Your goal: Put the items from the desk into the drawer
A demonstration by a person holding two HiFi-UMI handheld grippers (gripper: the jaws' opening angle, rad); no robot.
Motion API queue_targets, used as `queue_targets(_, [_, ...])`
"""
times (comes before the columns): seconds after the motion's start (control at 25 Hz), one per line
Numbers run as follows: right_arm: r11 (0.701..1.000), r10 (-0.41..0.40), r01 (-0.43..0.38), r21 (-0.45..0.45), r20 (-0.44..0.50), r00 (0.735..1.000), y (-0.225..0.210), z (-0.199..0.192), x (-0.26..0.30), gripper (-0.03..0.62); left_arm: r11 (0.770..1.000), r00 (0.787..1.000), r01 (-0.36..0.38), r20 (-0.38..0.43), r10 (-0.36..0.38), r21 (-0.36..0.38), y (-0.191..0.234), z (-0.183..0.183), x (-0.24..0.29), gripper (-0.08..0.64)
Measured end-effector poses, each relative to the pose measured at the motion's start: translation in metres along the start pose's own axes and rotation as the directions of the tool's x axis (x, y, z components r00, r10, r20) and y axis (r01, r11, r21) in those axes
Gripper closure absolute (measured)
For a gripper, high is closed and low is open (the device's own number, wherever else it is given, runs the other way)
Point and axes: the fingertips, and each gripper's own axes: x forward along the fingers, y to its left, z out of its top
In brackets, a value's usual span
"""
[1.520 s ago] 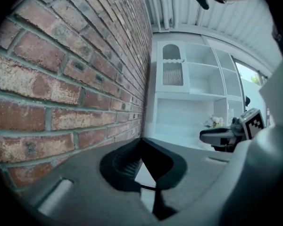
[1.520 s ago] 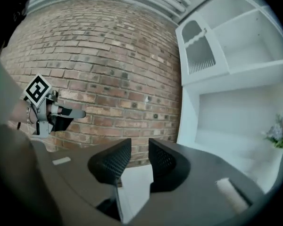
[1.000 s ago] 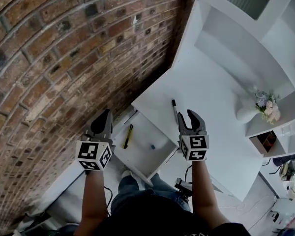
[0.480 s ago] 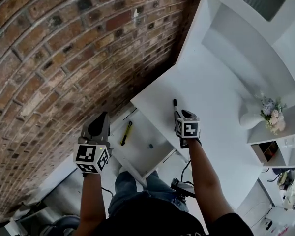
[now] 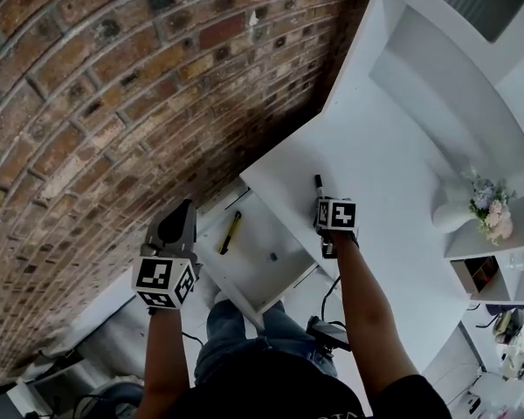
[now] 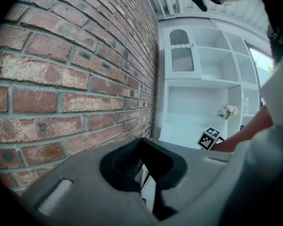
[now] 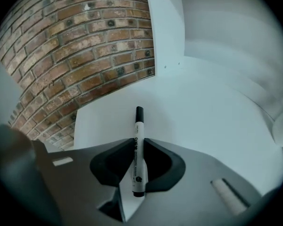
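white desk (image 5: 393, 190): right claw (image 7: 138, 141), jaws just closing, grips marker (image 7: 138, 166); left claw (image 6: 140, 141) closed, empty.

1. left gripper (image 6: 141, 142), right gripper (image 7: 137, 142): grey shells, black jaw pads (left pads look ribbed).
2. marker cubes (image 5: 164, 279): white, black square codes; left one sits at 6 o'clock of its jaws, head view.
3. black short-sleeved top (image 5: 271, 391), blue jeans (image 5: 231, 334).

Brick wall (image 5: 113, 103) on L; white flower vase (image 5: 458, 215) far R.
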Motion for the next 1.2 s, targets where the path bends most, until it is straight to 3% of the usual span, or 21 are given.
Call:
queue_targets(0.4, [0.998, 0.026, -0.037, 0.053, 0.202, 0.979, 0.037, 0.019, -0.063, 0.509, 0.997, 0.997, 0.075, 0.018, -0.075, 0.008, -0.001, 0.003, -0.001, 0.558])
queue_targets(0.56, [0.994, 0.037, -0.065, 0.091, 0.284, 0.958, 0.056, 0.023, -0.098, 0.509, 0.994, 0.994, 0.110, 0.027, -0.110, 0.010, -0.003, 0.005, -0.001, 0.558])
queue_targets(0.68, [0.996, 0.036, -0.062, 0.066, 0.339, 0.940, 0.067, 0.023, -0.120, 0.509, 0.991, 0.990, 0.134, 0.032, -0.134, 0.012, -0.005, 0.007, -0.001, 0.558])
queue_targets(0.92, [0.994, 0.054, -0.081, 0.072, 0.327, 0.943, 0.088, -0.002, -0.128, 0.509, 0.984, 0.984, 0.175, 0.012, -0.175, 0.015, -0.010, -0.003, -0.007, 0.558])
queue_targets(1.2, [0.983, 0.146, -0.168, 0.077, 0.235, 0.961, 0.128, -0.058, -0.099, 0.509, 0.982, 0.981, 0.190, -0.036, -0.190, 0.002, -0.008, -0.029, -0.014, 0.558])
